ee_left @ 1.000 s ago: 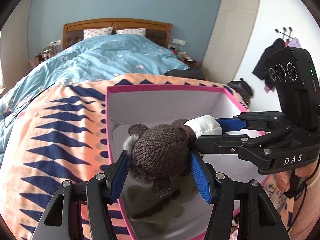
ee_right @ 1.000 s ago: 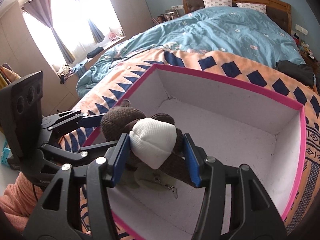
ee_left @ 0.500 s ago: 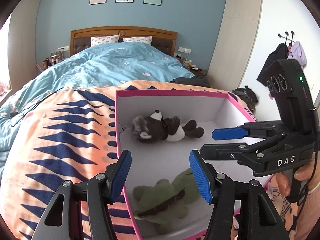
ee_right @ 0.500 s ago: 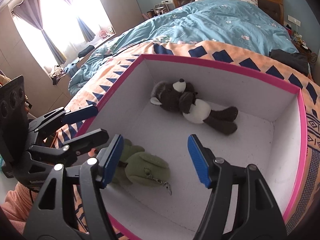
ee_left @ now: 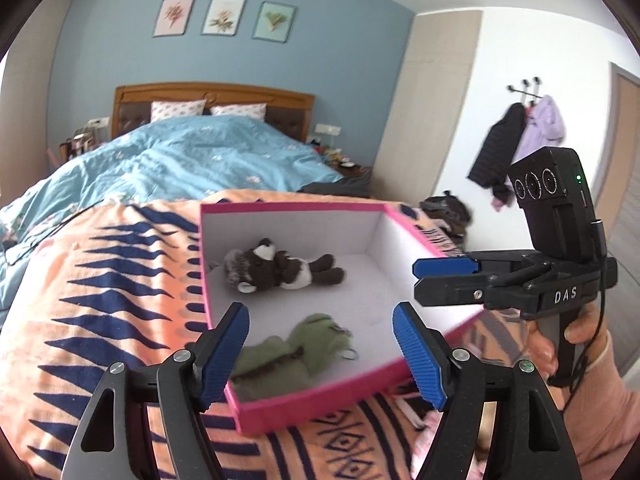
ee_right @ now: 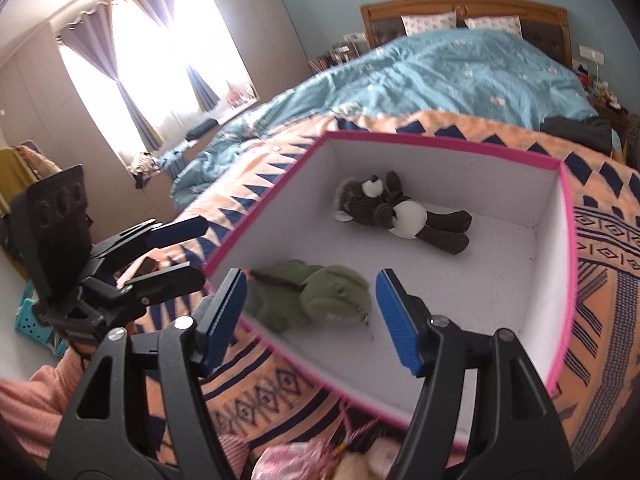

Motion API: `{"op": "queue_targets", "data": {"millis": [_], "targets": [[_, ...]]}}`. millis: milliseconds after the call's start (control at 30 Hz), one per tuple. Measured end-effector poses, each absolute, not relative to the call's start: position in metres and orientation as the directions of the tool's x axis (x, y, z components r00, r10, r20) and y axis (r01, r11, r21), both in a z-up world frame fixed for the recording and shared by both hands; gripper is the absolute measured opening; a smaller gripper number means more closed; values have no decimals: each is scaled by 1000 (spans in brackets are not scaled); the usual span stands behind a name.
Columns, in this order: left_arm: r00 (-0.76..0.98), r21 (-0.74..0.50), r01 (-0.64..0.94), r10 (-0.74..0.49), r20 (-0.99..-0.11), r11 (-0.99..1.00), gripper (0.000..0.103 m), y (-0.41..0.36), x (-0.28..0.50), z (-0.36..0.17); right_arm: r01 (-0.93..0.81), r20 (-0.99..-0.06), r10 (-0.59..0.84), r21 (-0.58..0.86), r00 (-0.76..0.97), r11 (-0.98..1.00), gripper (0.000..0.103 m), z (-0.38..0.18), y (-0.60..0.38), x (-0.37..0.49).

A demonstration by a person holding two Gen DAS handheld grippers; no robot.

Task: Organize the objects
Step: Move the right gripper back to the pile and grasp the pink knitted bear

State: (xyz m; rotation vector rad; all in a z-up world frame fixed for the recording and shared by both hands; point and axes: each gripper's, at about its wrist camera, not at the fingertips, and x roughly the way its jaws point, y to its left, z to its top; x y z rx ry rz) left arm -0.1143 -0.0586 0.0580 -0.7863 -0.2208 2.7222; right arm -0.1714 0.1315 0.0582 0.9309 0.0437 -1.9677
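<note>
A brown plush bear [ee_left: 276, 270] [ee_right: 400, 216] with a white belly lies on its back at the far side of the pink-rimmed white box [ee_left: 288, 208] [ee_right: 440, 148]. Nearer in the same box lies a green plush toy [ee_left: 296, 348] [ee_right: 316, 292]. My left gripper [ee_left: 320, 316] [ee_right: 202, 250] hovers at the box's near corner, its jaws opening with nothing between them. My right gripper [ee_right: 312, 280] [ee_left: 418, 280] is open and holds nothing; it is above the box's near rim, to the right of the left gripper.
The box rests on an orange blanket with navy patterns [ee_left: 100, 280] at the foot of a bed with a blue duvet [ee_left: 192, 152]. Pink and pale soft things [ee_right: 304, 460] lie below the right gripper. Coats [ee_left: 520, 140] hang on the right wall.
A second ago both grippers held the brown bear over the box. They let go, the bear now lies inside, and both grippers have drawn back and up; the left jaws stand wider.
</note>
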Motion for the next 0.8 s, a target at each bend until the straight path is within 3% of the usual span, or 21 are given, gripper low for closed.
{"op": "queue_targets", "data": {"millis": [333,500,800], "targets": [[-758,-239,-390,458,-465,-889,77,-33,-51,58,775,-553,-774,327,-307,-541,72,63,195,-93],[-707,-223,-440,489,-511,-870,77,-7,-30,34,745,-581,-742,320,-334,-586,73,35,218,-58],[-602,-303,-465,548,-581,-832,77,14,3,-16,664,-652,-693,375,-308,-648,73,-24,251,-20]]}}
